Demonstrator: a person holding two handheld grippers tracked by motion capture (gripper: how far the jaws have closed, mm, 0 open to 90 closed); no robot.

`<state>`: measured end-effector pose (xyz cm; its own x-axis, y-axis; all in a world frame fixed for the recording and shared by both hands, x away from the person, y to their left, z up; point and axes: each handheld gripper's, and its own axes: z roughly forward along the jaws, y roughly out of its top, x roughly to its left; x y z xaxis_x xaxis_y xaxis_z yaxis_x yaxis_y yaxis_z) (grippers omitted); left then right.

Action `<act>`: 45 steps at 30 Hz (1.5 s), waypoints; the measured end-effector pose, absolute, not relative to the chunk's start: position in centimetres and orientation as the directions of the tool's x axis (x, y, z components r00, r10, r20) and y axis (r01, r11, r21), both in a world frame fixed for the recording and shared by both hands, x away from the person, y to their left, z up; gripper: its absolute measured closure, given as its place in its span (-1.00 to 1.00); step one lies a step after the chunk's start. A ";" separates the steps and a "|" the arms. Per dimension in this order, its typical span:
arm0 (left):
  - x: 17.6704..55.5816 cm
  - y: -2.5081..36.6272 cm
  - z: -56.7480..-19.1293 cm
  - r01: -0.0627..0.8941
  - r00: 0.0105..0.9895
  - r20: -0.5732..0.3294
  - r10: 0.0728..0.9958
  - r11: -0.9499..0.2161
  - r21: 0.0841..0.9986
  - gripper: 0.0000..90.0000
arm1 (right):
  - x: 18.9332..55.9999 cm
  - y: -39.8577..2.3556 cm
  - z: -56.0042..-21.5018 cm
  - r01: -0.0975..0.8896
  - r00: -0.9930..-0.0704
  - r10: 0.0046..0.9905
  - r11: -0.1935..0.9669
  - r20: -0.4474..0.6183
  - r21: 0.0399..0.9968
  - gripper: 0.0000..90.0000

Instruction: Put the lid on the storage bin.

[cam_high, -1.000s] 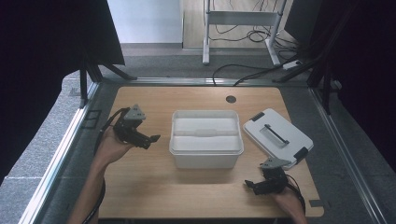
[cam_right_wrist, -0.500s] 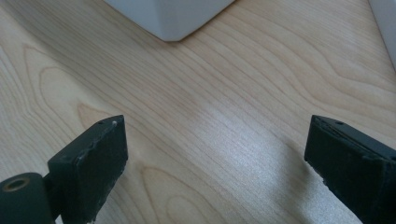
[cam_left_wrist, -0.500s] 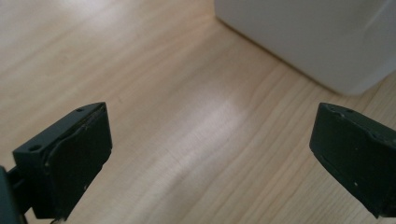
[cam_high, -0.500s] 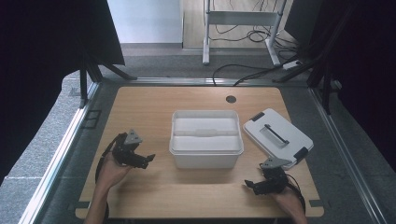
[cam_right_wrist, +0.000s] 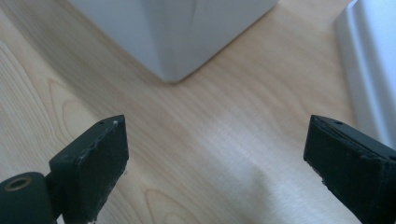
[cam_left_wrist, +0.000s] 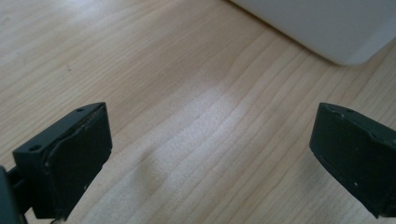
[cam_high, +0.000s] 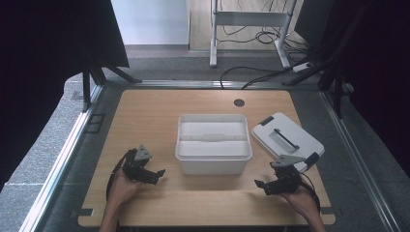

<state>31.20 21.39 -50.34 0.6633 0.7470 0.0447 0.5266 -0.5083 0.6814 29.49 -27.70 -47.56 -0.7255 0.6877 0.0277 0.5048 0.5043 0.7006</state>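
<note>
1. Holding my left gripper [cam_high: 155, 174] low over the bench [cam_high: 145, 111] near its front left corner, I see its jaws spread wide with nothing but bare wood between them; in the left gripper view the same gap [cam_left_wrist: 212, 154] shows plain grain.
2. My right gripper [cam_high: 262, 186] sits near the front right corner of the bench, jaws likewise parted and holding nothing; the right gripper view [cam_right_wrist: 217, 163] shows bare wood between the pads.
3. Both grippers point inward, toward the white box [cam_high: 214, 143], which stands at the middle of the bench, open at the top, with a partition across its inside. Each gripper is apart from it, not touching.
4. In the left gripper view a rounded corner of the box [cam_left_wrist: 327, 28] lies ahead of the jaws; in the right gripper view another corner [cam_right_wrist: 173, 32] stands ahead, closer in.
5. The white lid [cam_high: 287, 140] lies flat near the right edge of the bench, just beside the box, its dark handle facing up. My right gripper's body is just in front of it; its edge [cam_right_wrist: 373, 65] shows at the right of the right gripper view.
</note>
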 end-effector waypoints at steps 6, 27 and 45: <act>30.9 21.2 -50.4 0.527 0.657 0.057 0.752 -0.512 0.678 -1.00 | 30.9 -28.4 -45.6 0.509 -0.708 0.706 0.498 0.012 0.702 -0.85; 30.3 20.4 -50.7 0.519 0.659 0.073 0.749 -0.523 0.676 -1.00 | 38.1 -31.2 -41.6 0.551 -0.644 0.763 0.512 -0.055 0.659 -0.81; 30.1 20.5 -50.2 0.506 0.668 0.060 0.742 -0.511 0.694 -1.00 | 43.8 -33.9 -45.2 0.645 -0.559 0.823 0.510 -0.103 0.570 -0.58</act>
<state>30.10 20.53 -50.22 0.6675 0.7422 0.0597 0.5063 -0.5112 0.6945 43.77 -33.88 -45.18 -0.5589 0.8227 -0.1033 0.6446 0.5095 0.5699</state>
